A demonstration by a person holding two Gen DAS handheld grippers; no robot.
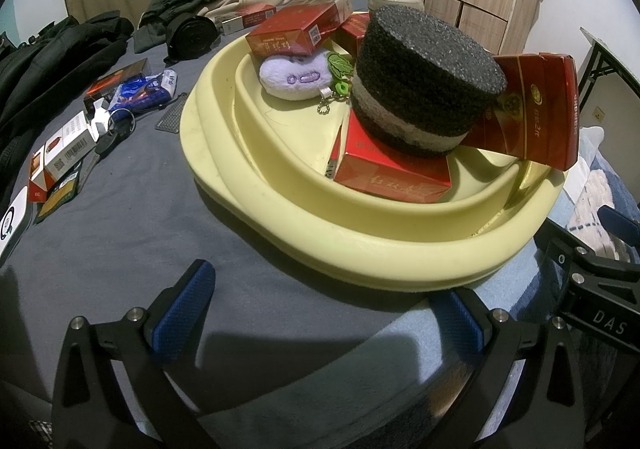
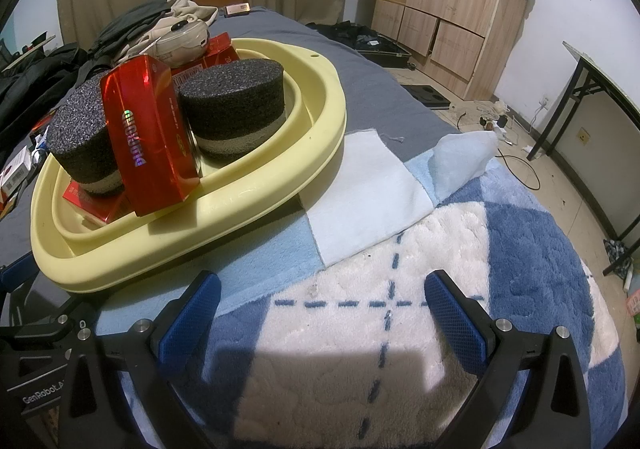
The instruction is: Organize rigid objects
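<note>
My left gripper hangs over the grey bed sheet with its fingers spread and empty, just short of the yellow basin; my right gripper sits likewise spread and empty above the blue-and-white blanket. In the basin I see a black foam puck resting on a red box, a second red box leaning on the rim beside it, and a purple plush further in. Beyond, left of the basin, small boxes and keys lie loose on the sheet, with dark clothes behind.
</note>
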